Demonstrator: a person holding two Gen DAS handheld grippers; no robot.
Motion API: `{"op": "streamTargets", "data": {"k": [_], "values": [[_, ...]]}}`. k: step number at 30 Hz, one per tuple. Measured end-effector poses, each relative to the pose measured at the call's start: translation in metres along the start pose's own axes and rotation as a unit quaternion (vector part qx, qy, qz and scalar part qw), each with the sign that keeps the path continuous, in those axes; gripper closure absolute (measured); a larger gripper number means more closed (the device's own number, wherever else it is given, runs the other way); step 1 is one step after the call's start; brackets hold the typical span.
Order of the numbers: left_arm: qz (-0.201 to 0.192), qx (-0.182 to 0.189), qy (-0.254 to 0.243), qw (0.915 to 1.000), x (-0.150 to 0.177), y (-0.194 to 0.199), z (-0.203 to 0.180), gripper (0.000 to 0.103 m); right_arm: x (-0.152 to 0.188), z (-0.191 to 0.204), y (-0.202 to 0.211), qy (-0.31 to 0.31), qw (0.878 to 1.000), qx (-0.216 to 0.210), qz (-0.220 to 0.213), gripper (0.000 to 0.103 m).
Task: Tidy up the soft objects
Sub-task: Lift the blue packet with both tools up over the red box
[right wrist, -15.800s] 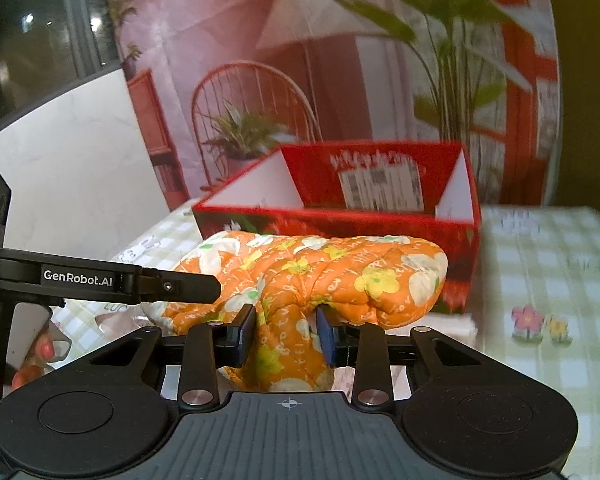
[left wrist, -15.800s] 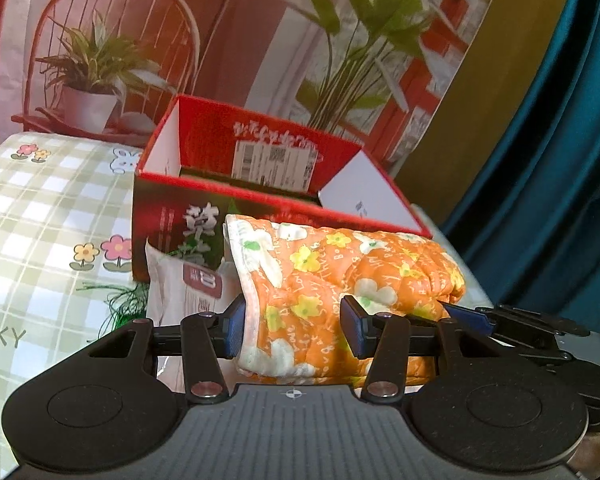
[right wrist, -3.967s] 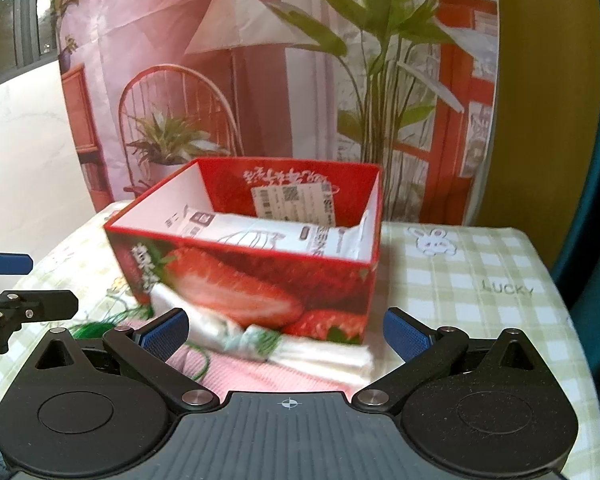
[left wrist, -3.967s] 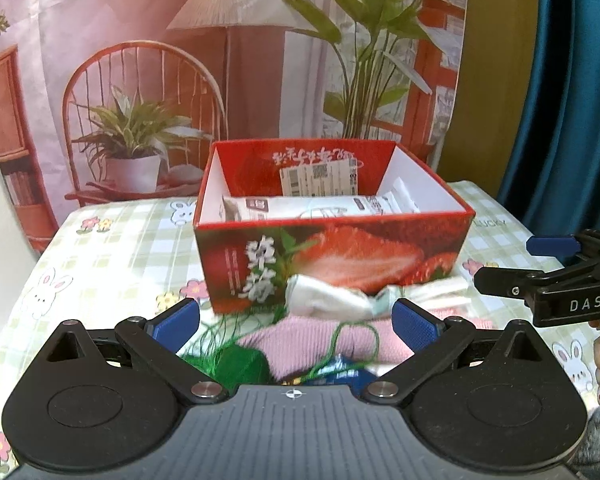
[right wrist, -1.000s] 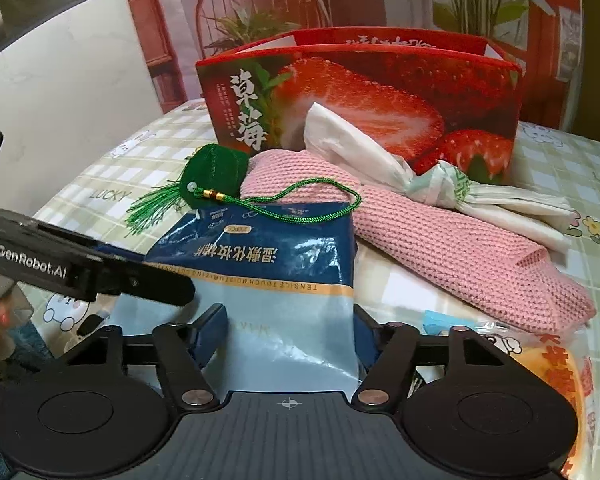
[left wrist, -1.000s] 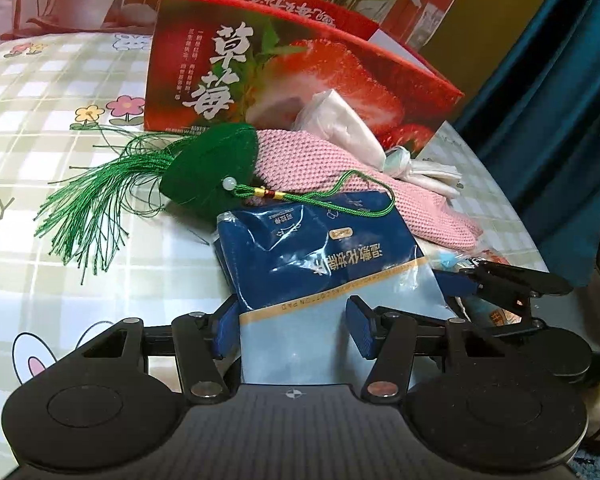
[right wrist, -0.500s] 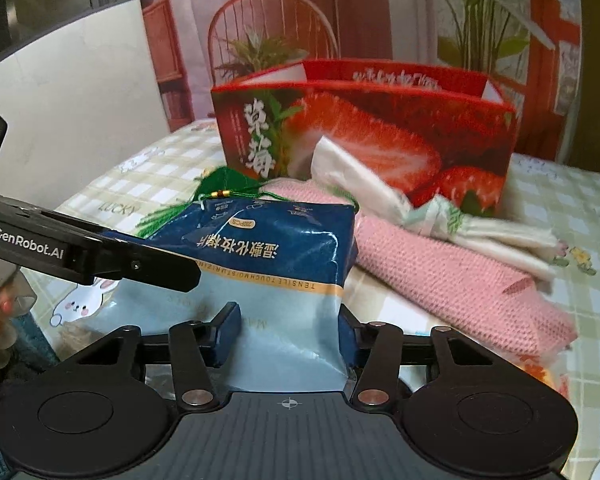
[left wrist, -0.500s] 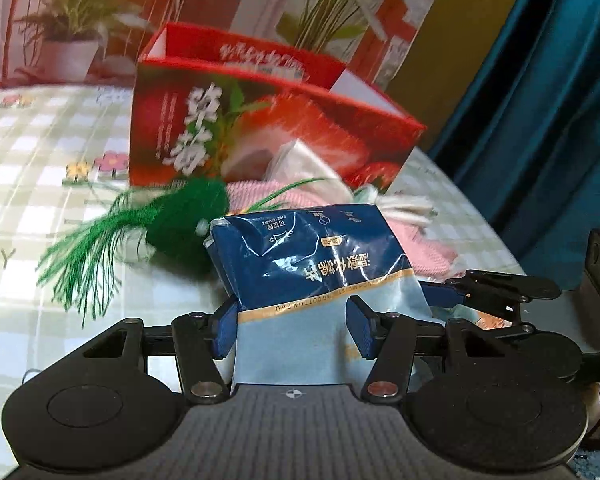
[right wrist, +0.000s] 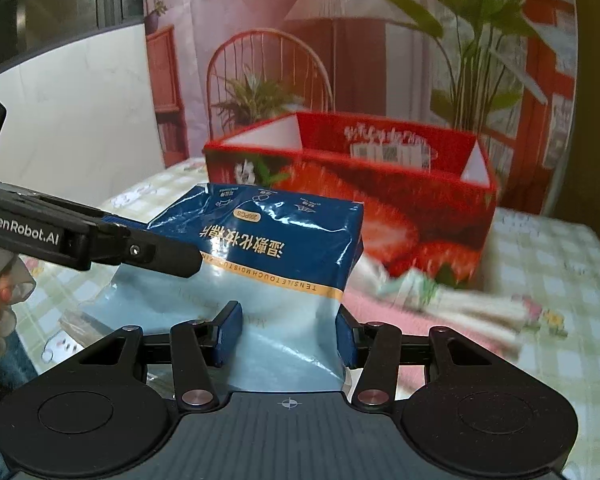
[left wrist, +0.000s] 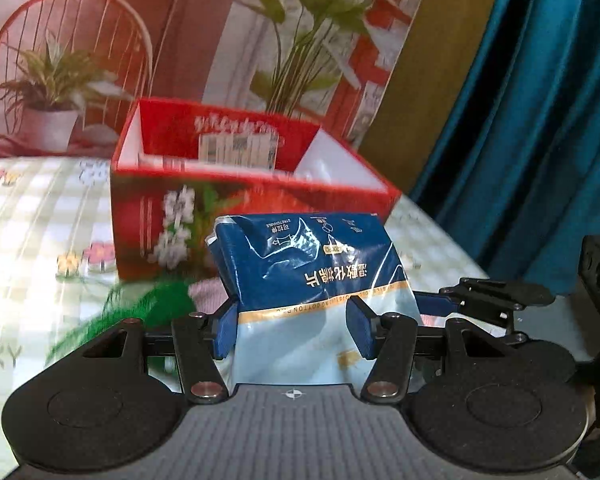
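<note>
Blue cotton-pad pack held off the table, short of the red strawberry box and about level with its front wall. Left gripper clamped on the pale lower end of the pack, fingers narrowed against both sides; right gripper clamped likewise on the same end, seen in the right wrist view with pack bulging forward between its pads. Step in hand, by judgement: carry pack over the front wall and lower it into the box. To do well: keep both grips level so the slack film does not twist, raise until the pack's far edge clears the rim, move forward together, release only once over a free part of the floor. Risk: pack slipping in the smooth film, or its far edge catching the rim. Box open at top, white inner walls, label on back wall; something pale low inside, too blurred to identify. On the checked tablecloth in front of the box: green tassel, pink knit piece, white wrapped bundle, all still outside.
</note>
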State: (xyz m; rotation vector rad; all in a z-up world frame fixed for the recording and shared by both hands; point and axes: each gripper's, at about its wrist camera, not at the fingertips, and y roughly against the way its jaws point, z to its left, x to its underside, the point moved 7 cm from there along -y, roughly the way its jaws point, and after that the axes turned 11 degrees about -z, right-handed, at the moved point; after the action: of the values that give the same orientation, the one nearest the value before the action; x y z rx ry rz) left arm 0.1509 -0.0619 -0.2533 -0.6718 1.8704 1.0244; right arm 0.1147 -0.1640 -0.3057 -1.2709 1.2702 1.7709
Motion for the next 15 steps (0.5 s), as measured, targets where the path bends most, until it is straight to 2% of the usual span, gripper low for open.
{"op": "streamTargets", "data": {"k": [7,15], "values": [[-0.039,0.010,0.005,0.9992,-0.059,-0.011,0.002,0.045,-0.055,-0.015,-0.012,0.024,0.999,0.002,-0.034,0.057],[-0.065,-0.009,-0.001,0.9978,-0.114,-0.041,0.016,0.045,-0.113,-0.034,-0.053,0.049,0.997,0.006,-0.062,0.057]]}}
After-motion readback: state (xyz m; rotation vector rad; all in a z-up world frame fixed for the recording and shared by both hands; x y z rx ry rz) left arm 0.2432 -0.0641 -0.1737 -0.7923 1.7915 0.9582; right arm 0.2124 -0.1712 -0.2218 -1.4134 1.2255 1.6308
